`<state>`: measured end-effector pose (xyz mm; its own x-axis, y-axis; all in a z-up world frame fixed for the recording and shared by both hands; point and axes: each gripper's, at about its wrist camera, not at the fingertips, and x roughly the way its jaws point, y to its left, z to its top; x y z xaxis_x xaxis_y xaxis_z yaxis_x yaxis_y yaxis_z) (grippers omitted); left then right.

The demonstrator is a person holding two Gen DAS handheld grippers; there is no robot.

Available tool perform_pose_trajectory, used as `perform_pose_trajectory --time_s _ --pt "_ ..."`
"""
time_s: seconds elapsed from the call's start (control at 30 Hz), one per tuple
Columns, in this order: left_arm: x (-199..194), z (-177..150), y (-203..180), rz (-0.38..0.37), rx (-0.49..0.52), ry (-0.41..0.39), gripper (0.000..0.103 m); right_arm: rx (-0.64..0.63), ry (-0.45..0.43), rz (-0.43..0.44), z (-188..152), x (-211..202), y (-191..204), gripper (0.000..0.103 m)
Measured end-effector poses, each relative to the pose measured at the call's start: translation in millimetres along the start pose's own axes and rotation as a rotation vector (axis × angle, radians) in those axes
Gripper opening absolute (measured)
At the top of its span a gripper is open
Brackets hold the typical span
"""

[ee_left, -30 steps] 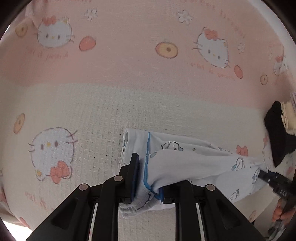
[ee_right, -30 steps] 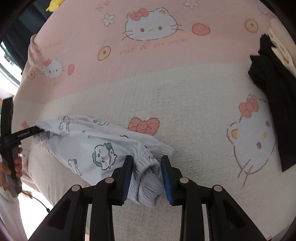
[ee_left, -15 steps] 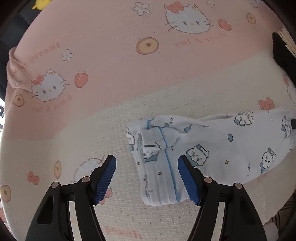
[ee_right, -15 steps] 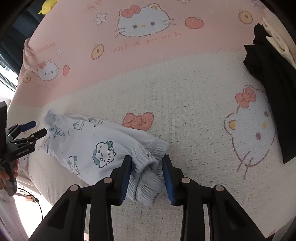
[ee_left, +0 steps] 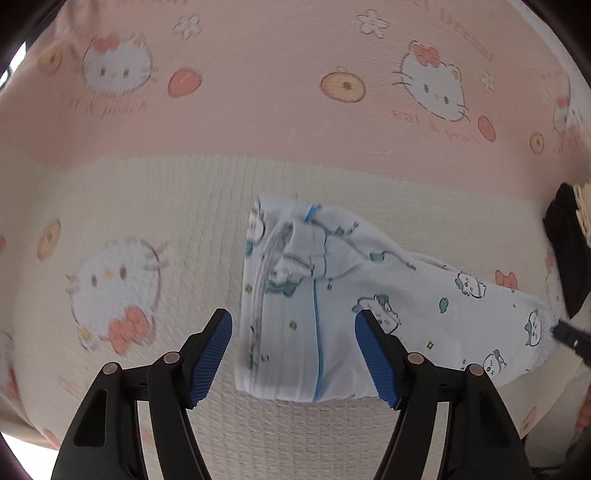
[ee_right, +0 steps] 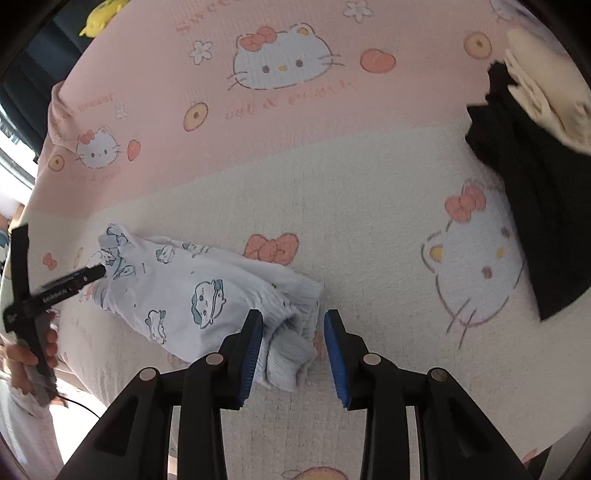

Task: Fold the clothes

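Left wrist view: the left tongs (ee_left: pixel 293 354) gape empty over the folded end of a small white cartoon-print cotton garment (ee_left: pixel 332 295) on a pink-and-cream cat-print bedspread (ee_left: pixel 147 192). The right tongs (ee_right: pixel 293 350) seemingly just straddle its gathered cuff, ungripped. Further folds likely remain.

A bedspread (ee_right: pixel 369 192) fills nearly everything — a pink band printed with cartoon cats, peaches and flowers, a cream waffle-textured band nearer. Beyond its far left corner sit a yellow plush toy (ee_right: pixel 101 16) and a dark window — daylight along that edge.
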<state>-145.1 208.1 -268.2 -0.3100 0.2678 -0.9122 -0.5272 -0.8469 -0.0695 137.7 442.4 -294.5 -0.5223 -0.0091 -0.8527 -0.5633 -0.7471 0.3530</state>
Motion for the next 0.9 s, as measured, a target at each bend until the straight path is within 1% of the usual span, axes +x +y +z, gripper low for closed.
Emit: perform_pose_trajectory --time_s 0.13,0.2,0.27,0.3,0.37,0.43,0.47,0.5,0.6,0.67,0.8,0.9 --pt "2 -17 16 -0.014 -0.147 -0.031 0.067 -0.008 -0.011 0.030 -8 1 4 0.033" --pt "1 -26 27 -0.030 -0.232 -0.057 0.067 -0.024 -0.019 0.013 -10 4 7 0.033" --pt "4 -33 39 -0.095 -0.311 -0.044 0.067 -0.016 -0.033 0.015 -11 7 7 0.033" --pt "5 -36 44 -0.131 -0.347 -0.035 0.064 0.002 -0.039 0.030 -12 9 5 0.029" --pt "8 -44 54 -0.196 -0.407 -0.031 0.057 0.024 -0.066 0.066 -13 8 4 0.027" --pt "6 -47 56 -0.207 -0.396 -0.046 0.054 0.018 -0.090 0.067 -10 6 5 0.026" --pt "5 -48 54 -0.194 -0.374 -0.049 0.050 0.015 -0.089 0.055 -7 7 5 0.026" --pt "4 -48 51 -0.174 -0.349 -0.052 0.045 0.014 -0.089 0.045 -3 9 5 0.026" --pt "3 -47 38 -0.098 -0.252 -0.059 0.044 0.008 -0.084 0.014 7 17 3 0.025" --pt "4 -48 33 -0.065 -0.211 -0.065 0.044 0.001 -0.070 -0.007 14 24 -1 0.025" --pt "7 -48 38 -0.082 -0.212 -0.056 0.044 0.043 -0.033 0.033 22 40 -15 0.025" --pt "5 -49 45 -0.116 -0.254 -0.048 0.045 0.093 -0.010 0.076 24 39 -22 0.026"
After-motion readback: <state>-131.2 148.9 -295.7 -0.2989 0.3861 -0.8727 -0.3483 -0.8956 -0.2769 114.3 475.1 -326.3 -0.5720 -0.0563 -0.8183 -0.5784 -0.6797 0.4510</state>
